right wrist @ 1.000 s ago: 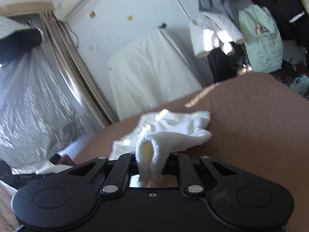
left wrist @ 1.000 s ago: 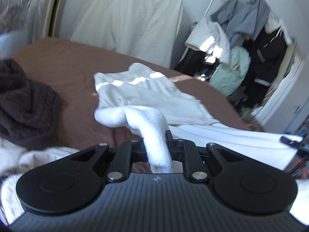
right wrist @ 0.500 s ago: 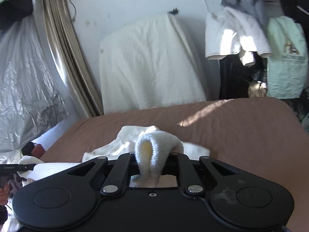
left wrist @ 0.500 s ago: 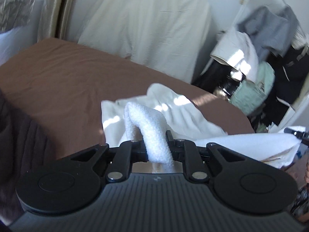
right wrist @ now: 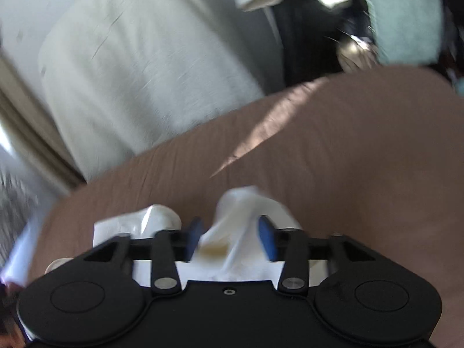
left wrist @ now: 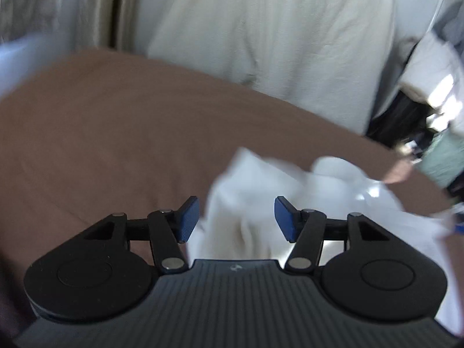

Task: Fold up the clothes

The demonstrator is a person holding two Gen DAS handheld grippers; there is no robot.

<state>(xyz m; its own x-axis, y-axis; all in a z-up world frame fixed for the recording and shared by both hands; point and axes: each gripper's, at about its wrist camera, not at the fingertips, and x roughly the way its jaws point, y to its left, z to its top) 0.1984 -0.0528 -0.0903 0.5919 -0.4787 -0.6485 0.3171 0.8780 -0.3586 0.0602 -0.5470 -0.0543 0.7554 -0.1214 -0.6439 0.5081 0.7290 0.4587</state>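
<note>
Left wrist view: the left gripper (left wrist: 236,217) is seen with its jaws spread wide, the blue pads (left wrist: 188,217) standing clear of the cloth. A white garment (left wrist: 290,185) is spread in blurred folds on the brown bed cover (left wrist: 116,133), lying between and beyond the fingers, with nothing clamped. A pale draped sheet (left wrist: 261,29) is seen against the far wall, and hanging clothes (left wrist: 435,87) at the right edge.

Right wrist view: the right gripper (right wrist: 230,236) is likewise parted, and a raised fold of the white garment (right wrist: 237,217) is seen between its pads (right wrist: 266,240) without being pinched. The cloth is bunched on the brown cover (right wrist: 348,159) just under the fingers. Both views are smeared by motion blur.
</note>
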